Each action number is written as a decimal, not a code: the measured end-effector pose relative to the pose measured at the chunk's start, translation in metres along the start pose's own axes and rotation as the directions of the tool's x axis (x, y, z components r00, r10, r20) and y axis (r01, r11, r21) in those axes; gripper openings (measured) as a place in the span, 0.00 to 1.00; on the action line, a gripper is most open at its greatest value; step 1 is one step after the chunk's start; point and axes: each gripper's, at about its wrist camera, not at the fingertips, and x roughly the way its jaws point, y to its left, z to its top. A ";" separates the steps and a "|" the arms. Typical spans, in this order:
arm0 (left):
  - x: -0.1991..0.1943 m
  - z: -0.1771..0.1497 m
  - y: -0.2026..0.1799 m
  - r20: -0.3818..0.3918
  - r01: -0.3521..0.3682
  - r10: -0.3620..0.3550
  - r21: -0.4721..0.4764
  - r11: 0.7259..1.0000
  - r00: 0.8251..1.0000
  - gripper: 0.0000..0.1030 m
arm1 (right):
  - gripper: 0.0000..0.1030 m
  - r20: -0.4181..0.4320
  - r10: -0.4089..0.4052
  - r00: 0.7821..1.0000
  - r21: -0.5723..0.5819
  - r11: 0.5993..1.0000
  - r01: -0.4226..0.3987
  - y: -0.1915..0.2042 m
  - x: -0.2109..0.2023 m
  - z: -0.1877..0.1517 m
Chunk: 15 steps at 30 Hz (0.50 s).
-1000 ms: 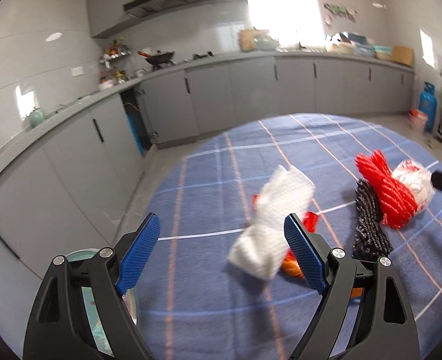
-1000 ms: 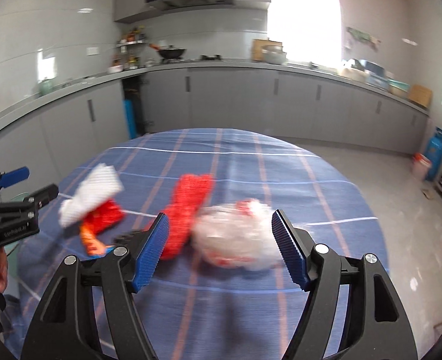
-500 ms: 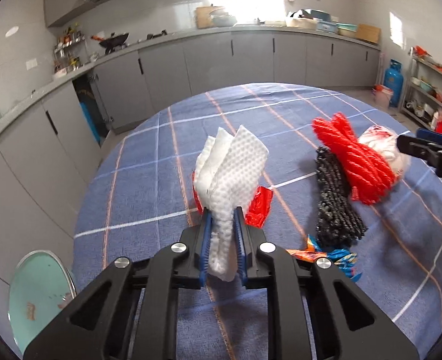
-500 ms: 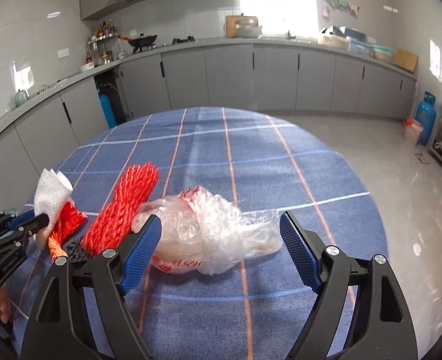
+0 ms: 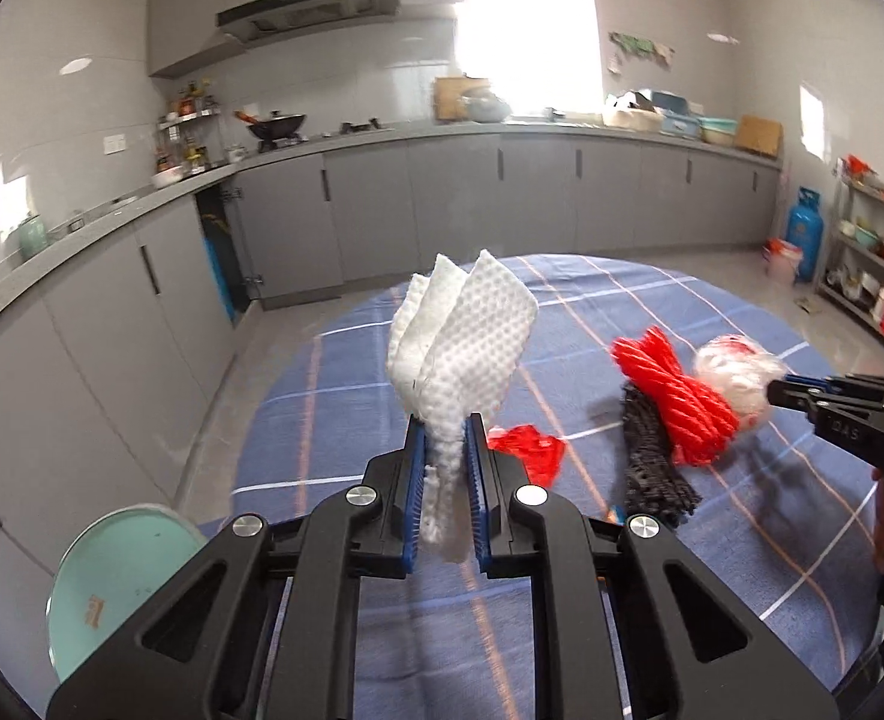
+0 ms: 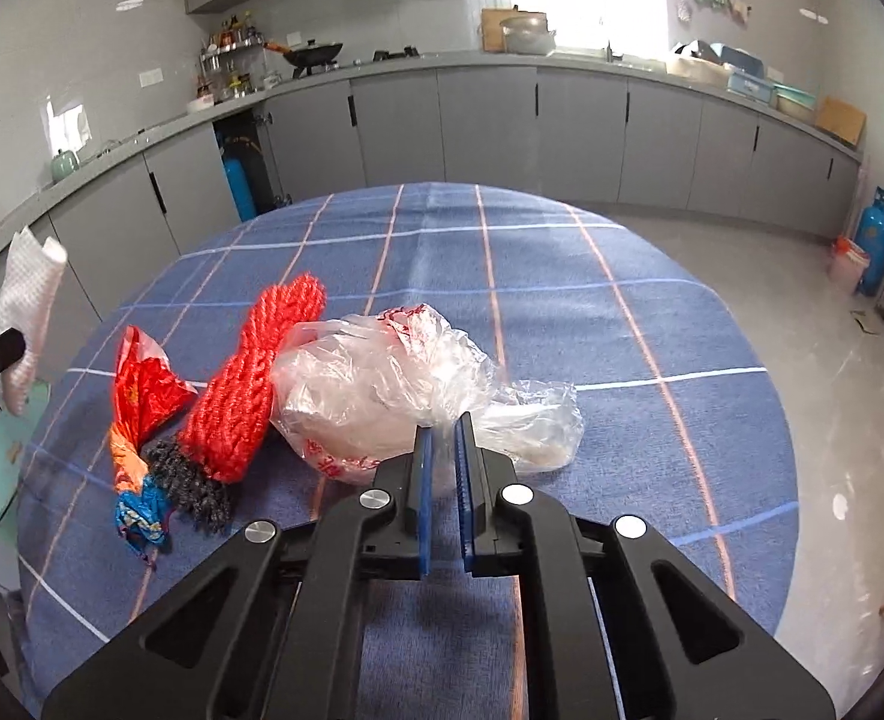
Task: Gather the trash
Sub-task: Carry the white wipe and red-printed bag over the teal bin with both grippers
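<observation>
Since half a sec ago we've lifted the white paper towel clear of the table; it's pinched tight between the jaws of our left gripper and fans out above them. Our right gripper was wide open around the clear plastic bag then; now its jaws are narrow and nipped on the bag's near edge, bag not yet off the cloth. So two bits of trash are in hand, w/ the rest left to pick up.

Just left of the right jaws lies the red mesh net, touching the bag, w/ a black mesh piece under its near end. Further left sit a red wrapper and a blue-orange wrapper.

A pale green bin shows below-left of the left jaws, off the table edge, prob. where the towel goes. Nothing blocks that path. We judge the bag may drag the net along as it lifts.
</observation>
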 end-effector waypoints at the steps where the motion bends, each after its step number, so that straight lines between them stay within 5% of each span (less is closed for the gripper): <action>1: -0.004 -0.001 0.005 0.001 -0.008 0.008 -0.016 1.000 1.000 0.13 | 0.07 0.011 -0.007 1.000 0.003 1.000 0.007 0.000 -0.004 -0.001; 15: -0.039 -0.023 0.043 -0.004 -0.104 0.104 -0.124 0.987 0.995 0.13 | 0.07 0.152 0.059 0.987 -0.018 0.998 -0.057 0.034 -0.053 0.004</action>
